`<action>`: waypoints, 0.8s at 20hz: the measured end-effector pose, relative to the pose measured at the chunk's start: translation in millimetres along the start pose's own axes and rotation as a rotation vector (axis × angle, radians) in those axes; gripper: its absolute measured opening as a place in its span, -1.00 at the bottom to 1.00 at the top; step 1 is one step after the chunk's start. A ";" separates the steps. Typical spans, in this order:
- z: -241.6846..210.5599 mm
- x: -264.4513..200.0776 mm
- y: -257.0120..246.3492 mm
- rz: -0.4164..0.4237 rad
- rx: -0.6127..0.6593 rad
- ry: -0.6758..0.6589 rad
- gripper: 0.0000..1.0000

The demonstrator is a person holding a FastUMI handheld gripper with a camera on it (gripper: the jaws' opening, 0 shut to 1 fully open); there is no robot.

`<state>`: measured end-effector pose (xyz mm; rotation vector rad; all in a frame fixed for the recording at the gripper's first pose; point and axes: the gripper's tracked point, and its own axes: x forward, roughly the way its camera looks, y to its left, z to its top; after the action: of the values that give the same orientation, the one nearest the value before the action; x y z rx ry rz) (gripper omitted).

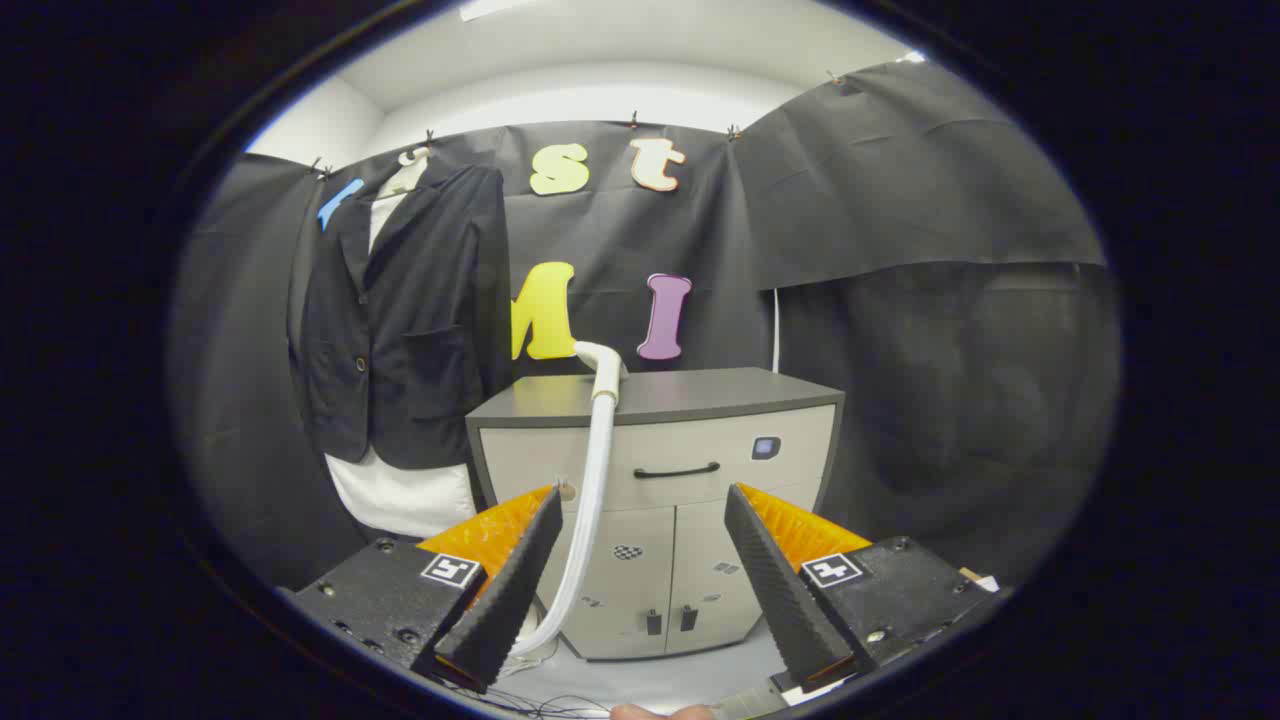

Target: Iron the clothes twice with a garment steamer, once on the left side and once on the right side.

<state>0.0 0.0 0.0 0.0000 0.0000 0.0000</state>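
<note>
**Gripper open ahead of the cabinet, steamer on top, jacket hanging to the left**

The gripper (640, 500) has its two fingers spread wide, with nothing between them. Each finger (505, 590) is a dark ribbed wedge backed in orange, and each base block carries a small square marker.

Through the gap, beyond the fingertips, stands a grey cabinet (655, 500) with a dark top, a black drawer handle (676, 470), a small dark panel beside the handle and two lower doors. A white hose (585, 520) runs down the cabinet front just inside the left finger, curving to the floor near that finger's base. At its upper end the white garment steamer (603, 362) lies on the cabinet top at the left rear.

Left of the cabinet, well beyond the left finger, a black jacket (405, 310) hangs against the booth wall over a white shirt (400, 495), whose hem shows below the jacket and whose collar shows at the neck. The jacket's lower edge overlaps the cabinet's left side
</note>
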 end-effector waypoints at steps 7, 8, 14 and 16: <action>-1.1 -0.8 1.6 -0.009 0.006 0.012 1.00; -0.5 -1.5 2.1 -0.010 0.001 0.011 1.00; 8.1 -1.9 5.9 -0.015 0.006 0.004 1.00; 13.7 -1.8 8.8 -0.017 -0.002 -0.006 1.00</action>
<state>-1.8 8.8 13.7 -0.0015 -0.0058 -0.0171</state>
